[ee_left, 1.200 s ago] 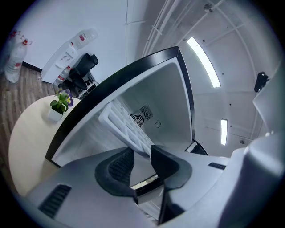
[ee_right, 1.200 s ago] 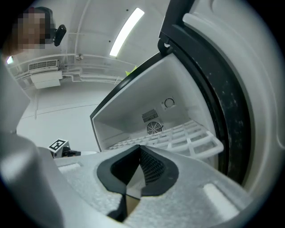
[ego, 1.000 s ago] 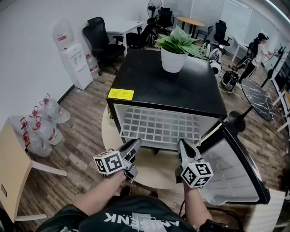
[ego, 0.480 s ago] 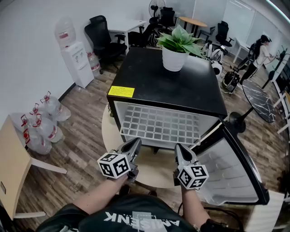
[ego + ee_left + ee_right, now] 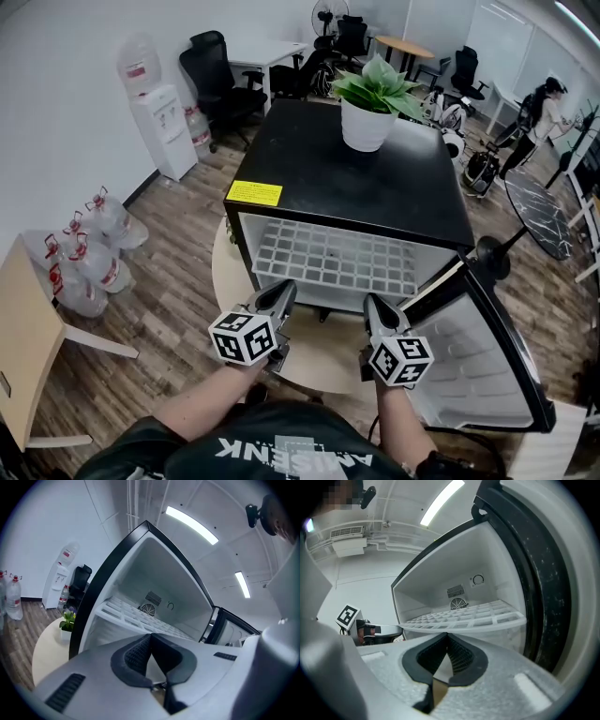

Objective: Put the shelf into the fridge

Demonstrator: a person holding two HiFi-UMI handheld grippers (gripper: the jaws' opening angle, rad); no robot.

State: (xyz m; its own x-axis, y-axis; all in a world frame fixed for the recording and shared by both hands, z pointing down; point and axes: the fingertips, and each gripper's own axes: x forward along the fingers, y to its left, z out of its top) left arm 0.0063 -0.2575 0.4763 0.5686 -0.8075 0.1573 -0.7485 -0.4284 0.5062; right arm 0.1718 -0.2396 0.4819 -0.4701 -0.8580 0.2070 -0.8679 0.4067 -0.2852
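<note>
We look steeply down on a small black fridge [image 5: 356, 178] standing on a round pale table [image 5: 323, 356]. Its door [image 5: 487, 356] is swung wide open to our right. A potted green plant [image 5: 367, 103] stands on the fridge's top, and a yellow label [image 5: 254, 194] sits at the front left corner of the top.

The shelf [image 5: 337, 258], a white plastic grid, lies level inside the white cavity. Its far part reaches back toward the round fan grille in the rear wall, and its front rim is at the mouth of the fridge, facing us.

We hold a gripper in each hand, both pointing at that front rim. The left gripper [image 5: 281, 292] meets the rim near the shelf's left front corner. Its jaws have just been closing and now stand together, the dark ribbed pads meeting at their tips. The right gripper [image 5: 372, 302] meets the rim toward the right side, close to the open door. Its jaws are closed too, pads touching at the tips.

In both gripper views the shelf's front rim runs straight across just behind the joined tips, with the grid stretching away beyond them. We cannot tell whether either pair of tips pinches the thin rim or only touches it. The two grippers are well apart along the rim.
</note>
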